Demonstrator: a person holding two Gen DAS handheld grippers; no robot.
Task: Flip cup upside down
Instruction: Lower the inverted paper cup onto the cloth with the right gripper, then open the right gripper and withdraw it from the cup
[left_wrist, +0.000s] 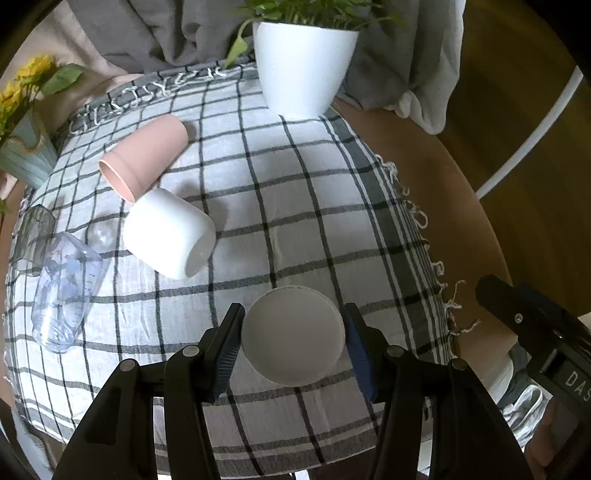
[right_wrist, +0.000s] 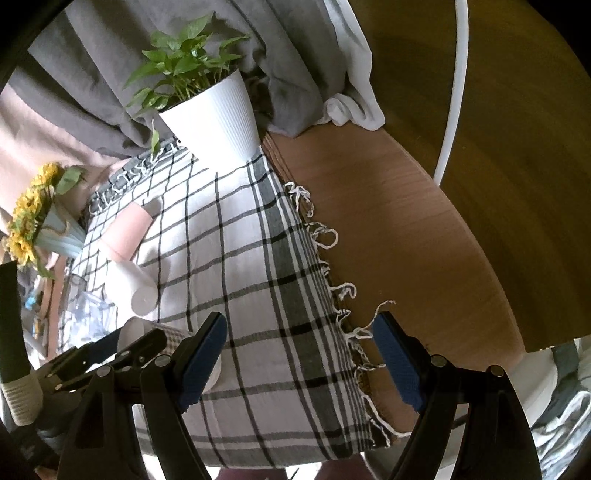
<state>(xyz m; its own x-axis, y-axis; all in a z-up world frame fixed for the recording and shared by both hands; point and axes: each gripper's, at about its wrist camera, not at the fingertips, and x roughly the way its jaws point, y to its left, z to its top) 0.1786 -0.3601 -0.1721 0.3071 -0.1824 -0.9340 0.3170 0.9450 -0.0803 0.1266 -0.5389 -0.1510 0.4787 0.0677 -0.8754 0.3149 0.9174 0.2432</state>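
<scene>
One cup (left_wrist: 293, 336) is sitting between the pads of my left hand-held gripper (left_wrist: 291, 345) near the front edge of the tabletop (left_wrist: 424, 155); I am seeing a flat white disc, seemingly its base, so I am judging the flip done or nearly so, with release left. Whether the pads are pressing it I cannot tell.

Looking through the right wrist view, my right hand-held gripper (right_wrist: 301, 360) is hanging wide apart and empty over the checked cloth (right_wrist: 258, 258) by its fringed right edge.
</scene>
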